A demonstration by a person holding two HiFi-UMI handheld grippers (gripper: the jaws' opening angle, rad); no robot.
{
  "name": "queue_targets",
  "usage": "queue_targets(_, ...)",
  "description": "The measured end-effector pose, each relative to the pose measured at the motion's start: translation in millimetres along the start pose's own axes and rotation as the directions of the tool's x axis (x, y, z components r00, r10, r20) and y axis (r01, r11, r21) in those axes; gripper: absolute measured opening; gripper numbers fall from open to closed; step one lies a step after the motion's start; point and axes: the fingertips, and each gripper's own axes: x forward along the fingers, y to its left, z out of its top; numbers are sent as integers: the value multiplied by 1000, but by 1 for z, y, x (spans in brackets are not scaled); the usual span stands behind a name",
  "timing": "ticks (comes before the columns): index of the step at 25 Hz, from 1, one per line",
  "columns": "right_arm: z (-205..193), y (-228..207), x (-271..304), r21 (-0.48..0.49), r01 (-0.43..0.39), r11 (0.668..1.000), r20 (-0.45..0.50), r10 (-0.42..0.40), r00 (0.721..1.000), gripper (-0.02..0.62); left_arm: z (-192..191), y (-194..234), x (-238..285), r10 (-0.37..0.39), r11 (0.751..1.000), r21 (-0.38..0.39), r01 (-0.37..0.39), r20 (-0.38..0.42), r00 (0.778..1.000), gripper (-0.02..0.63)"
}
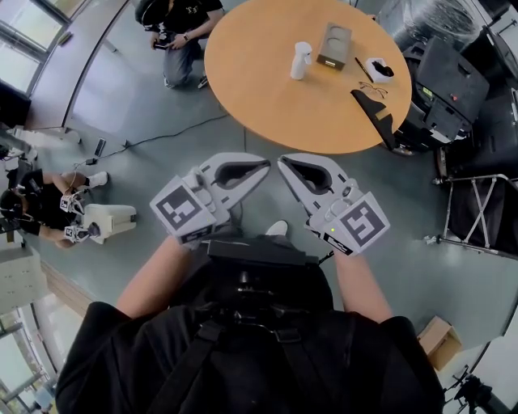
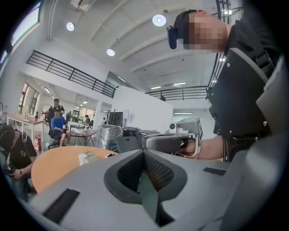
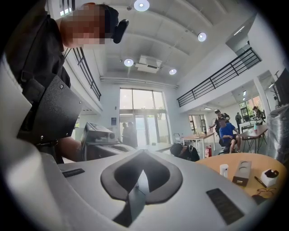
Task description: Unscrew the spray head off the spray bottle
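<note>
Grey floor fills most of the head view, and a round wooden worktop (image 1: 259, 93) lies in the upper middle of the frame, well apart from your hands. On it the white spray bottle (image 1: 300, 61) stands upright, just beside a grey box (image 1: 334, 46); it is too small to tell the details of its spray head. A pair of glasses (image 1: 372, 87) lies further to the right.

You hold the left gripper (image 1: 264, 166) and the right gripper (image 1: 282, 161) in the centre of the frame, above the floor, with the tips near each other. Both grippers have their jaws pressed together, with nothing between them.

A crouching person (image 1: 180, 24) is at the upper left beside the worktop, and a seated person (image 1: 36, 202) is at the left edge.
</note>
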Motion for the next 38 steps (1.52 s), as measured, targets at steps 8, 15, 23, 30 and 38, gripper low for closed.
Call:
queue_targets(8, -10, -20, 32, 6, 37, 999, -6, -36, 999, -8, -6, 38, 4, -36, 999, 18, 37, -36, 999, 1)
queue_targets(15, 2, -47, 97, 5, 125, 992, 7, -125, 992, -8, 6, 102, -16, -138, 989, 54, 139, -39, 990, 2)
queue_targets(23, 2, -82, 164, 9, 230, 973, 0, -230, 973, -8, 16, 180, -33, -233, 970, 62, 234, -19, 972, 2)
queue_targets(30, -5, -100, 209, 8, 309, 951, -12, -309, 951, -8, 16, 230, -50, -297, 953, 54, 297, -14, 955, 2)
queue_targets(38, -5, -108, 237, 6, 381, 924, -17, -381, 924, -8, 14, 261, -66, -344, 937, 56, 344, -11, 939, 2)
